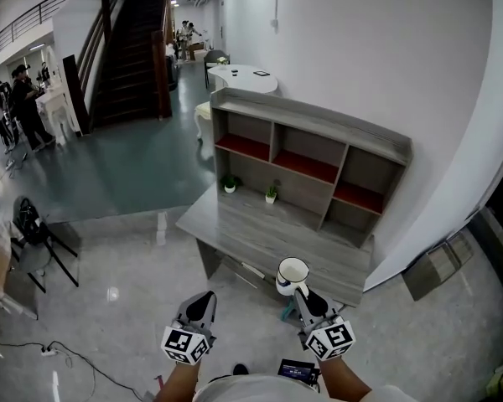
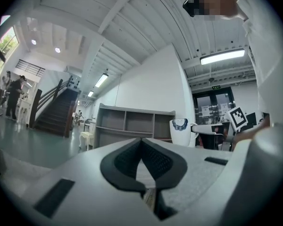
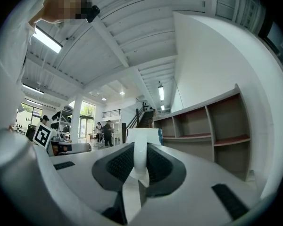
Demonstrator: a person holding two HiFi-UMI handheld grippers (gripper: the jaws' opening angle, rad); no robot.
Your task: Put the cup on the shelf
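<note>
Facing the desk (image 1: 260,233), the person carries one cup (image 1: 292,275) at the right gripper's (image 1: 300,293) twelve o'clock. That gripper's own view shows its jaws clamped on the white handle (image 3: 137,160). The left gripper (image 1: 203,301) is pinched together on nothing. Only the left gripper view catches a blue mark on the cup, perhaps print, too small to read. One shelf (image 1: 310,162) stands at twelve o'clock, with two potted plants (image 1: 229,184) at eleven.

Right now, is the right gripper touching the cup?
Touching. The right gripper view shows the right gripper with its jaws pressed on both sides of the white handle of the cup, with no gap.
</note>
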